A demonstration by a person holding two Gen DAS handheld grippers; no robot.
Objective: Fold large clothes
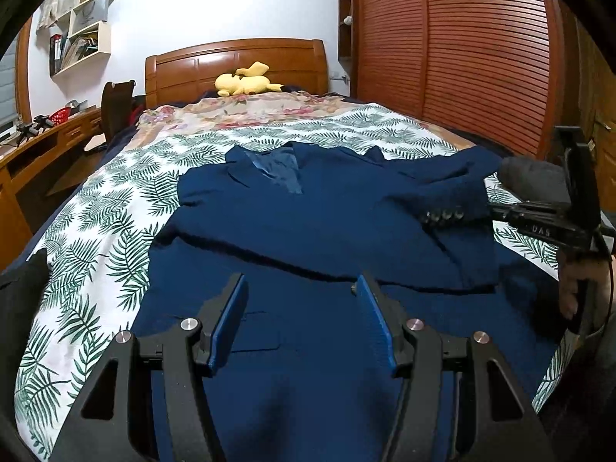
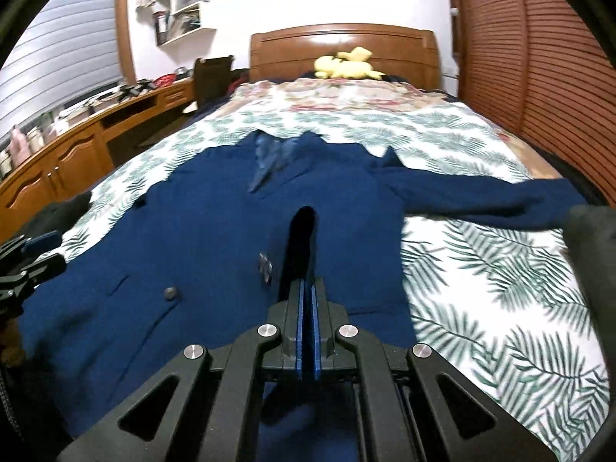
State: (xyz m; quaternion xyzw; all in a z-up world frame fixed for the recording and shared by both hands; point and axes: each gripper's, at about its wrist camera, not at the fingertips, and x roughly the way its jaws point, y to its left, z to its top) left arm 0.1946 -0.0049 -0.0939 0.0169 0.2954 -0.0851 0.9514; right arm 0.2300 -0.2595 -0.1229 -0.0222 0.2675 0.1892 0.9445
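Jacket point(image 1: 327, 231), 1, between 2 hand-held grippers point(image 1: 300, 300) point(image 2: 307, 288)

Bed is the landmark: leaf-print sheet point(image 1: 115, 231) covers most of it, floral blanket point(image 1: 246, 111) across the head end. Yellow plush toy point(image 1: 246, 81) lies at the head of the bed, against the wooden headboard point(image 1: 235, 63). Slatted wooden wardrobe point(image 1: 481, 57) runs along the bed's right side. Left of the bed: wooden desk point(image 2: 77, 154) with clutter on top, dark chair point(image 1: 117, 104) near the headboard corner, white wall shelves point(image 1: 82, 27) above. Window blind point(image 2: 57, 57) far left.
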